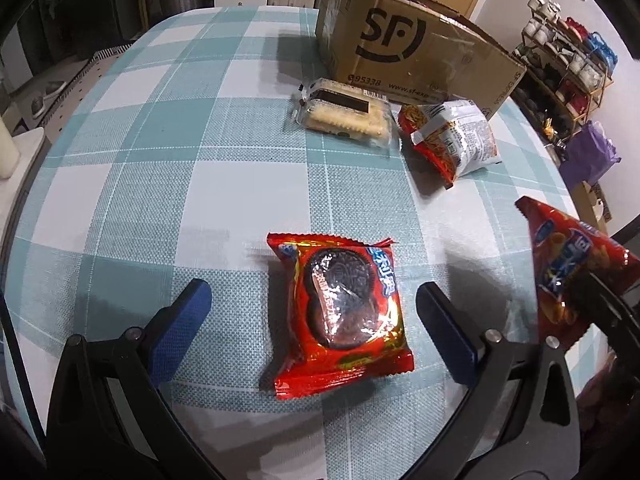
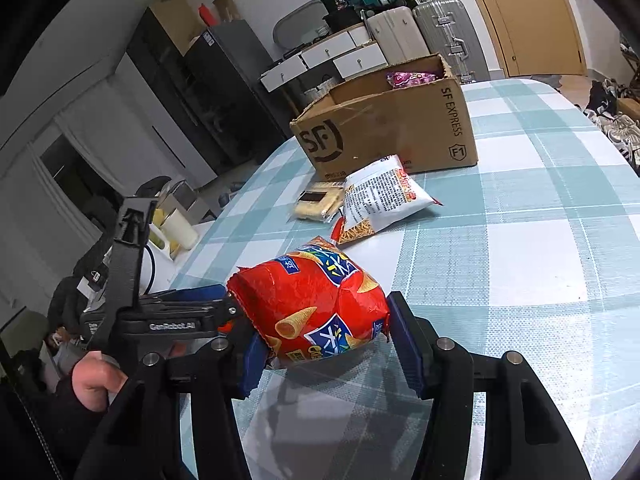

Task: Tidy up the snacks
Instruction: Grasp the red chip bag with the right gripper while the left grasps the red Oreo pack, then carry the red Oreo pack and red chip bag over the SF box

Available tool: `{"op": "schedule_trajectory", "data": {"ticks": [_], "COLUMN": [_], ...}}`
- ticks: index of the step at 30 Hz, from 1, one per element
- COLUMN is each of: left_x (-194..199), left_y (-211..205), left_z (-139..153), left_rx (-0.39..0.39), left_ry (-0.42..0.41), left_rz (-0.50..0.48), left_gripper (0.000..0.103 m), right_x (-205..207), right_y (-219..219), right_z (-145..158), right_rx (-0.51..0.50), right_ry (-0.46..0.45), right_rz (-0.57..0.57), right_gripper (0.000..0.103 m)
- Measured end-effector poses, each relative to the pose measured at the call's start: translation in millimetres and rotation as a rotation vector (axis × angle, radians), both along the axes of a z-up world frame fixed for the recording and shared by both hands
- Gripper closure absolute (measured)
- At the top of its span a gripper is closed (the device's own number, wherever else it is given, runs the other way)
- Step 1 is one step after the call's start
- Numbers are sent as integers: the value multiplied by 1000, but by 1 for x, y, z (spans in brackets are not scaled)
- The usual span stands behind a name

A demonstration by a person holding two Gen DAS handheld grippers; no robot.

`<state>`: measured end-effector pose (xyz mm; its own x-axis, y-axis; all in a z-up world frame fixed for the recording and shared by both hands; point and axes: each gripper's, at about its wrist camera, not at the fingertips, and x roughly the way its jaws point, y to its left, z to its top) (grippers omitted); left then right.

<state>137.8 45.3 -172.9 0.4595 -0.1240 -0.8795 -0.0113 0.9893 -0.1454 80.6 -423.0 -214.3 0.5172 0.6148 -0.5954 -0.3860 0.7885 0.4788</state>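
Oreo packet (image 1: 340,312) lies untouched between the open left hand-held gripper (image 1: 312,312); the right hand-held gripper (image 2: 320,344) clamps a red cone-snack bag (image 2: 312,304).

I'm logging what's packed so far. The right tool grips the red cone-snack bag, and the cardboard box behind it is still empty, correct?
Not quite. The right tool does grip the red cone-snack bag, but the cardboard box is not empty: the right wrist view shows a purple packet inside it.
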Motion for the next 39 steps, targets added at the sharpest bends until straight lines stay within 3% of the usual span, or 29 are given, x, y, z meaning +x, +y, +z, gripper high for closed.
{"op": "schedule_trajectory", "data": {"ticks": [3, 6, 9, 11, 18, 29, 39], "left_x": [1, 0, -2, -3, -12, -29, -27], "left_y": [-2, -1, 0, 1, 24, 31, 16], "left_z": [-1, 0, 4, 5, 18, 47, 71], "left_rx": [33, 37, 24, 13, -108, -138, -155], "left_ry": [1, -12, -43, -47, -78, -123, -159], "left_rz": [7, 4, -28, -51, -26, -30, -95], "left_gripper": [2, 10, 45, 58, 58, 58, 58], "right_x": [0, -1, -2, -3, -10, -14, -10], "right_y": [-1, -2, -3, -3, -5, -2, -5], "right_z": [1, 2, 3, 4, 14, 20, 37], "right_rx": [1, 4, 4, 3, -4, 2, 5], "right_ry": [-3, -7, -10, -11, -38, -56, -98], "right_rz": [0, 0, -2, -4, -11, -14, -35], "right_gripper": [47, 47, 47, 47, 47, 47, 47]}}
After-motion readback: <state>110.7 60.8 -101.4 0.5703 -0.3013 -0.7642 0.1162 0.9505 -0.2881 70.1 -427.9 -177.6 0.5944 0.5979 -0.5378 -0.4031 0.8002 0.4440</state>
